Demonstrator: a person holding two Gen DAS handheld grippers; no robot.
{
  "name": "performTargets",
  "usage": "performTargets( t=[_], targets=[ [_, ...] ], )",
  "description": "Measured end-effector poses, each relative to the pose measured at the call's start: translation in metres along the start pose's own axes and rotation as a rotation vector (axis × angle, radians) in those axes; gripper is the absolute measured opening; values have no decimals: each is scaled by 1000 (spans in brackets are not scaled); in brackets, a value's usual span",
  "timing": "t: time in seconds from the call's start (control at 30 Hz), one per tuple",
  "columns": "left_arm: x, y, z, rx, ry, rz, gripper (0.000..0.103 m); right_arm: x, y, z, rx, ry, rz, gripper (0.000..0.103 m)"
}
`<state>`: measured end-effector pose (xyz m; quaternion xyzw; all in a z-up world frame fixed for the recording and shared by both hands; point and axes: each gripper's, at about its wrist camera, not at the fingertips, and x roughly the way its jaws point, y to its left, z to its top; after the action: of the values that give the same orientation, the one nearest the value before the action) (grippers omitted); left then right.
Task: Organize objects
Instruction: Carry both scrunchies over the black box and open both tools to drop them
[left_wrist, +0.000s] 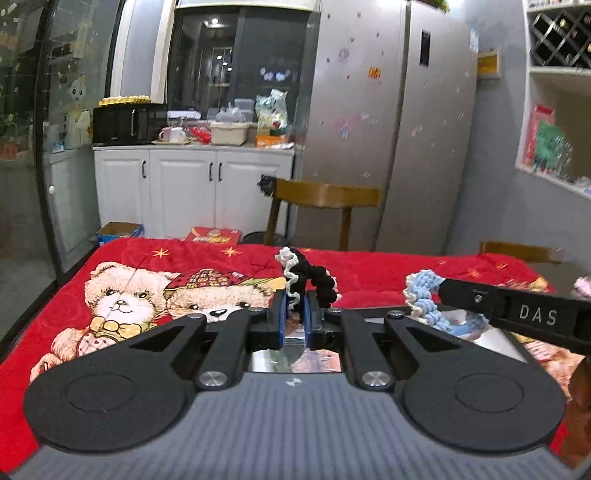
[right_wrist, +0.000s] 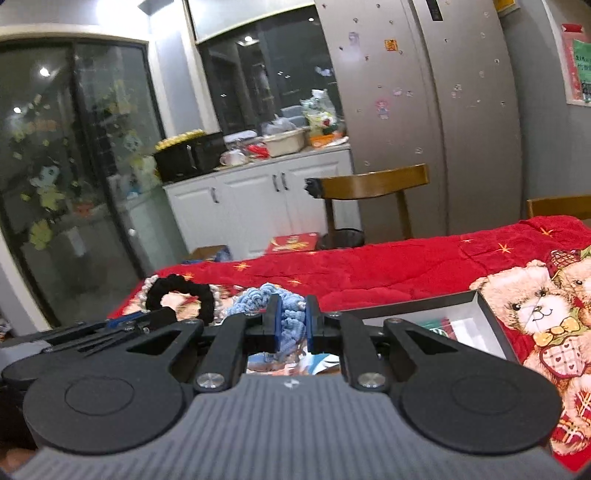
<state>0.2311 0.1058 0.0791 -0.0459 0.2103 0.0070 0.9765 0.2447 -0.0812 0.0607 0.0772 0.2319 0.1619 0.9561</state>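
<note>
L hand-held gripper (left_wrist: 294, 308) clamped on black/white scrunchie (left_wrist: 308, 278), R hand-held gripper (right_wrist: 291, 317) clamped on blue scrunchie (right_wrist: 288, 314), both above red bear-print surface (left_wrist: 147, 288) w/ grey box (right_wrist: 461, 310).

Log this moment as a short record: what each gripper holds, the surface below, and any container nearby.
left gripper: shut on black and white scrunchie
right gripper: shut on blue scrunchie
surface: red teddy-bear blanket
container: open grey box on the blanket, right of the right gripper, some items inside
background: wooden chair, silver fridge
</note>
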Motion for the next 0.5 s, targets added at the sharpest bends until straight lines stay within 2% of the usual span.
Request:
performTargets(
  t=[0.2, 0.5],
  targets=[
    [36, 5, -9, 4, 69, -15, 12, 29, 4, -7, -31, 25, -58, 15],
    [62, 8, -25, 14, 118, -39, 12, 47, 2, -15, -38, 58, -65, 15]
  ],
)
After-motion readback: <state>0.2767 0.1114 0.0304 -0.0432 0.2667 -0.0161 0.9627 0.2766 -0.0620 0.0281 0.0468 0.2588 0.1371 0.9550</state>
